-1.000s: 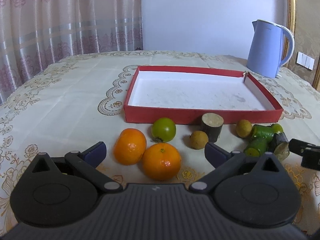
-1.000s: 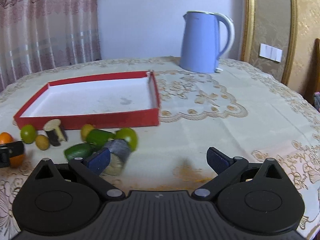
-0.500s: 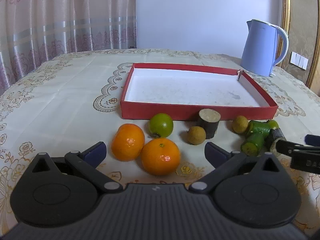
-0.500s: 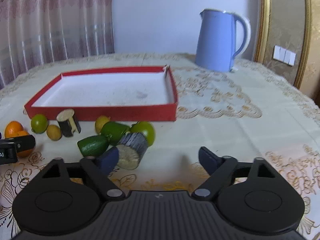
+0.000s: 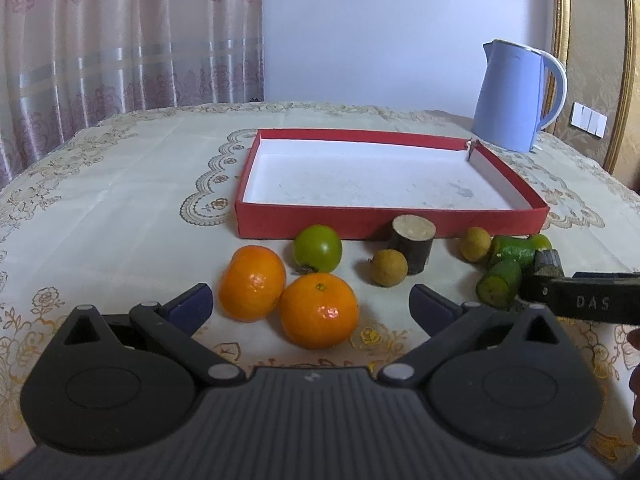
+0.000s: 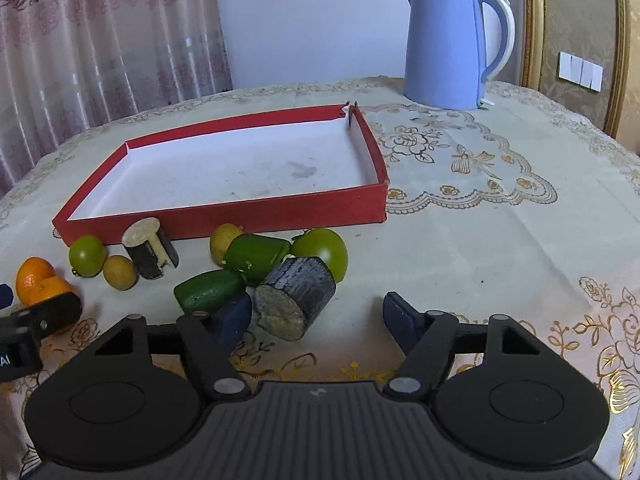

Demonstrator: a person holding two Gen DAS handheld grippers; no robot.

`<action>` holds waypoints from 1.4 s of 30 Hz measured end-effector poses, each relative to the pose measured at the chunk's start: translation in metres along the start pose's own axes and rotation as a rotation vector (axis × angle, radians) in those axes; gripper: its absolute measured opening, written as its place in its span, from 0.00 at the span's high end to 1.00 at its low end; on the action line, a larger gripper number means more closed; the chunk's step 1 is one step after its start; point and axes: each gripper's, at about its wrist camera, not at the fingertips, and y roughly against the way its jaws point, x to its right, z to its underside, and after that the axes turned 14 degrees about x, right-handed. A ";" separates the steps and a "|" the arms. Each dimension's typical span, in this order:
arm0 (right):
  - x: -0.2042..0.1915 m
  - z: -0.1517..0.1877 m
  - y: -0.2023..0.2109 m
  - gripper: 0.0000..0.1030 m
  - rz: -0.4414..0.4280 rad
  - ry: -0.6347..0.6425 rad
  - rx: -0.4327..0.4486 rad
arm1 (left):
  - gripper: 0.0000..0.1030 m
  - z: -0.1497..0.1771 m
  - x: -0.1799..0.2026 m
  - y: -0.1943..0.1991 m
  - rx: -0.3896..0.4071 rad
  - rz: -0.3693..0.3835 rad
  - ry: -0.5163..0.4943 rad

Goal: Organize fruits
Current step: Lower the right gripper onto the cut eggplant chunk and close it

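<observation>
A red tray (image 5: 392,226) with a white floor lies on the table; it also shows in the right wrist view (image 6: 224,216). Along its near wall lie two oranges (image 5: 318,310), a green round fruit (image 5: 317,248), two small yellow-brown fruits (image 5: 388,267), a dark cane stub (image 5: 412,242) and green pieces (image 5: 500,286). My left gripper (image 5: 310,306) is open, with the nearer orange between its fingers. My right gripper (image 6: 316,316) is open, with a dark cane piece (image 6: 296,298) between its fingers, beside two green pieces (image 6: 210,290) and a green round fruit (image 6: 324,252).
A blue kettle (image 6: 452,44) stands at the back right, also in the left wrist view (image 5: 516,96). An embroidered cloth (image 6: 500,220) covers the round table. Curtains hang behind on the left.
Both grippers have moved forward toward the fruit. The oranges now lie between the left fingers and the dark cane piece between the right fingers. Both stay open.
</observation>
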 end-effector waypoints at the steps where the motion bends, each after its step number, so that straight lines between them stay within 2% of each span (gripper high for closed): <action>1: 0.000 0.000 0.000 0.29 0.002 0.000 0.003 | 0.00 0.000 0.000 -0.001 -0.001 0.001 0.002; 4: 0.000 0.001 0.000 0.33 0.006 0.007 0.010 | 0.00 0.001 -0.002 -0.002 -0.005 0.005 0.011; 10: 0.001 0.001 0.004 0.64 -0.007 0.002 0.025 | 0.00 0.005 -0.005 -0.002 0.008 0.021 0.019; 22: 0.011 -0.003 0.012 0.65 -0.018 -0.026 0.039 | 0.00 0.011 0.000 -0.010 0.005 0.004 -0.045; 30: 0.011 -0.022 0.018 0.67 -0.011 0.035 0.125 | 0.00 0.012 0.001 -0.012 0.014 -0.008 -0.056; 35: 0.005 -0.040 0.004 0.69 -0.003 0.086 0.180 | 0.00 0.012 0.000 -0.016 -0.006 -0.015 -0.057; 38: 0.001 -0.051 -0.012 0.73 0.002 0.109 0.191 | 0.00 0.012 -0.002 -0.017 -0.009 -0.011 -0.042; 42: -0.012 -0.062 -0.041 0.74 0.004 0.176 0.187 | 0.00 0.011 -0.005 -0.019 -0.018 -0.002 -0.026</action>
